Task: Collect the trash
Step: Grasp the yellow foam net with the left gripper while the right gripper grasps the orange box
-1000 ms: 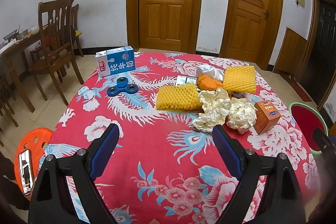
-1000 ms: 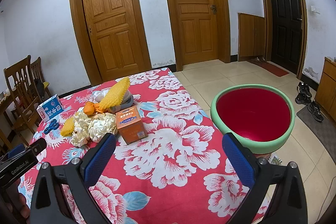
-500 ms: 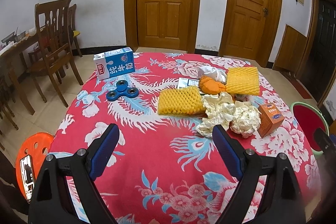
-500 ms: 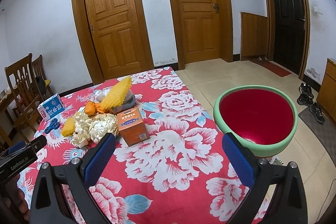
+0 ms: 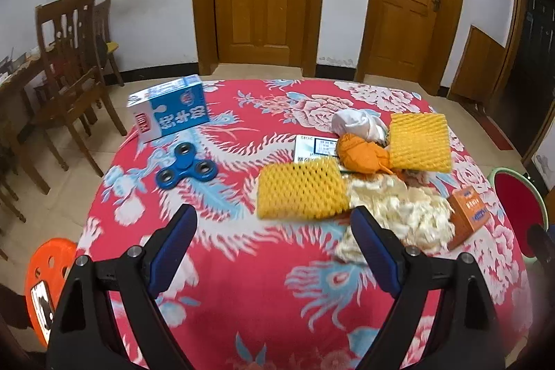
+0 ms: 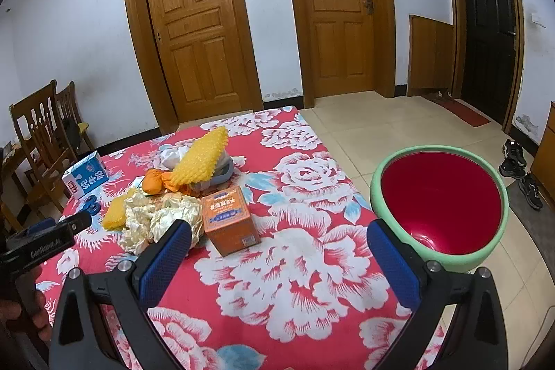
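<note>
Trash lies on the red floral table (image 5: 242, 318): two yellow foam nets (image 5: 301, 193) (image 5: 419, 141), crumpled cream paper (image 5: 399, 210), an orange wad (image 5: 360, 155), white tissue (image 5: 357, 123) and an orange box (image 5: 468, 214). My left gripper (image 5: 274, 248) is open and empty, hovering just before the nearer foam net. My right gripper (image 6: 274, 262) is open and empty over the table, near the orange box (image 6: 229, 217) and crumpled paper (image 6: 159, 221). The red basin with green rim (image 6: 440, 200) stands off the table's right edge.
A blue milk carton (image 5: 170, 113) and a blue fidget spinner (image 5: 187, 165) lie at the table's left. Wooden chairs (image 5: 69, 71) stand to the left, an orange stool (image 5: 45, 269) below the table's left edge. Shoes (image 6: 520, 172) lie on the floor beyond the basin.
My left gripper has moved forward toward the nearer foam net and the paper. My right gripper has moved slightly forward over the table. Both stay open.
</note>
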